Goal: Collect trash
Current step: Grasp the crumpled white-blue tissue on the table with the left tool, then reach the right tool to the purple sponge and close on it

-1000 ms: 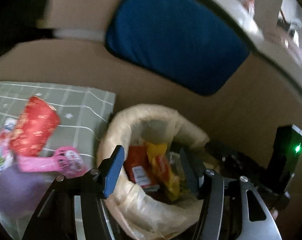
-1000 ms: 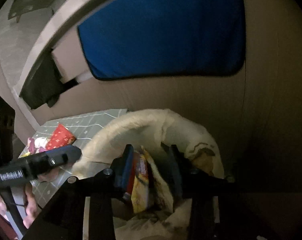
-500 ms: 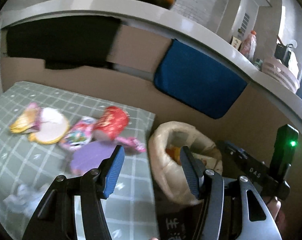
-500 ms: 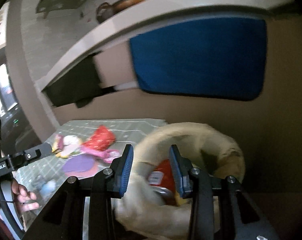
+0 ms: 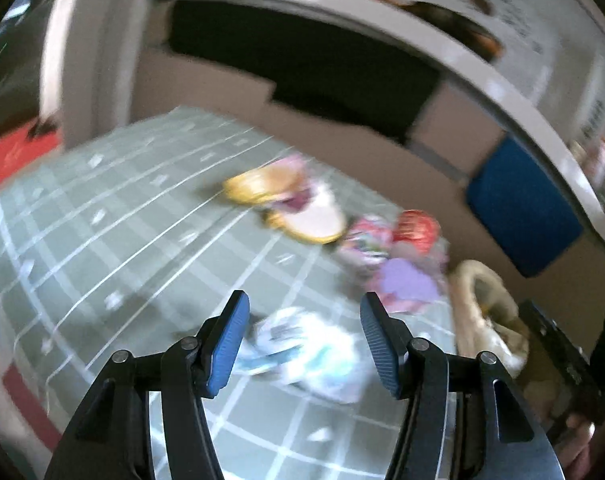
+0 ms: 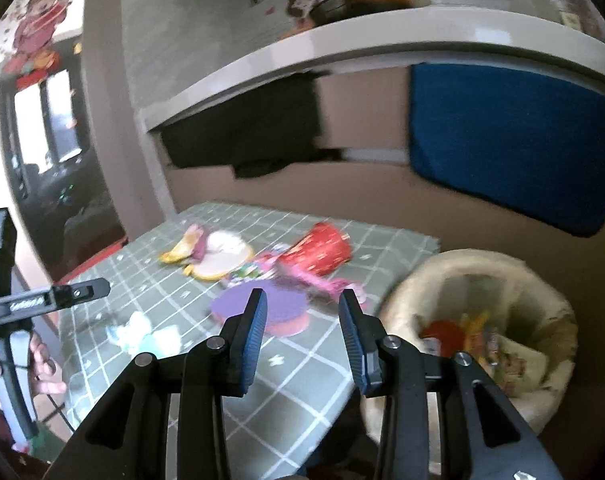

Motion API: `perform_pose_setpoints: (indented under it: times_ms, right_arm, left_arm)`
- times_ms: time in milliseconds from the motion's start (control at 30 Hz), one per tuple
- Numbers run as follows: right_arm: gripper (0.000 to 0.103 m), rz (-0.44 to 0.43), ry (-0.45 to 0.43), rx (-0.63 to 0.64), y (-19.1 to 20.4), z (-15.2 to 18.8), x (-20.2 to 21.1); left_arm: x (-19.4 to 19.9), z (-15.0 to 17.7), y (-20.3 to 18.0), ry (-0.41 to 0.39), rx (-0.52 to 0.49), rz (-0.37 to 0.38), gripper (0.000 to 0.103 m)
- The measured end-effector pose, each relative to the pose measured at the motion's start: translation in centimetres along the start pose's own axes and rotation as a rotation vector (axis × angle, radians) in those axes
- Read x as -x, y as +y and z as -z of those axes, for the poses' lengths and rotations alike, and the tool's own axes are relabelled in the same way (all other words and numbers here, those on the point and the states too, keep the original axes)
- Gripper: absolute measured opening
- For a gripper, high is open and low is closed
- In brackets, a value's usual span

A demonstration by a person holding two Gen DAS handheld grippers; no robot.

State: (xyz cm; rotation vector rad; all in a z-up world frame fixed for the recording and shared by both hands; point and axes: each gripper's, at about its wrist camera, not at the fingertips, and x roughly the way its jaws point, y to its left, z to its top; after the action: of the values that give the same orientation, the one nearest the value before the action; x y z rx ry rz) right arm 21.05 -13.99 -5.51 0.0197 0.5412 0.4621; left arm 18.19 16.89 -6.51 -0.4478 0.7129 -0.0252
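We see the left hand-held gripper (image 5: 302, 338) with its blue pads wide apart and nothing between them, hovering over the bench (image 5: 102, 240) with its green checked cloth. Below the gap, on the cloth, lies a crumpled white-and-teal wrapper (image 5: 302, 356); blurred, not touched.

At 1 o'clock from it sits the rest of the trash: a purple disc (image 5: 406, 284), a red cup (image 5: 416, 228) on its side, a pink-and-white wrapper (image 5: 364, 238), and farther at 12 o'clock a round yellow-rimmed lid (image 5: 314, 220) touching a yellow wrapper (image 5: 258, 186).

The bin with a cream bag liner (image 5: 468, 292) stands off the bench's edge at 3 o'clock.

The right hand-held gripper (image 6: 302, 340) has its pads about half apart, empty, held over the bench's near corner. In its view the purple disc (image 6: 262, 304) lies just past the pads, and the red cup (image 6: 318, 252) is behind it at 12 o'clock. The crumpled wrapper (image 6: 142, 334) sits at 9 o'clock. The lined bin (image 6: 422, 288) is at 3 o'clock, with red and yellow packets (image 6: 458, 332) inside.

At the left edge a hand (image 6: 42, 364) grips the other tool's handle.
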Motion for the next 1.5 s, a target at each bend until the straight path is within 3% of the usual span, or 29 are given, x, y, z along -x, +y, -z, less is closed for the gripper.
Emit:
perform_pose_setpoints:
  times_ms: [100,300,500,667,733,800,900,1067,1200,1333,1500]
  right_arm:
    - [0.036,-0.015,0.030,0.011,0.8,0.6,-0.9]
    - [0.036,-0.007,0.062,0.016,1.2,1.5,-2.0]
    - [0.036,0.009,0.068,0.015,0.6,1.9,-2.2]
    - [0.036,-0.012,0.086,0.015,0.1,2.1,-2.8]
    - [0.036,-0.028,0.097,0.012,-0.1,2.0,-3.2]
    - [0.036,-0.042,0.103,0.014,-0.1,1.7,-3.7]
    - [0.036,-0.056,0.098,0.020,-0.1,0.9,-4.1]
    - [0.036,-0.055,0.087,0.019,-0.9,-1.0,-5.7]
    - [0.036,-0.078,0.100,-0.075,-2.8,-3.1,-8.2]
    - [0.036,-0.079,0.100,-0.188,-4.2,-4.5,-11.2]
    - [0.036,-0.028,0.104,-0.170,-4.6,-4.1,-13.0]
  left_arm:
    - [-0.7,1.0,2.1,0.058,0.079,0.018,0.058]
    - [-3.5,3.0,1.4,0.168,0.124,0.018,0.058]
    - [-5.4,2.4,-0.2,0.088,0.097,-0.060,0.058]
    - [-7.3,1.6,-0.9,0.085,0.097,-0.101,0.058]
    - [-7.8,1.2,-1.0,0.101,0.112,-0.082,0.058]
    - [-8.1,0.8,-1.0,0.098,0.116,-0.080,0.045]
    - [-7.5,0.6,-1.0,0.075,0.079,-0.080,0.039]
    - [-5.1,0.3,-0.7,0.011,0.044,-0.047,0.037]
    - [-3.1,0.0,-0.3,-0.051,0.019,-0.043,0.037]
    - [-2.9,-0.4,0.4,-0.042,0.029,-0.012,0.037]
    - [-3.1,-0.3,1.3,-0.017,0.029,0.001,0.037]
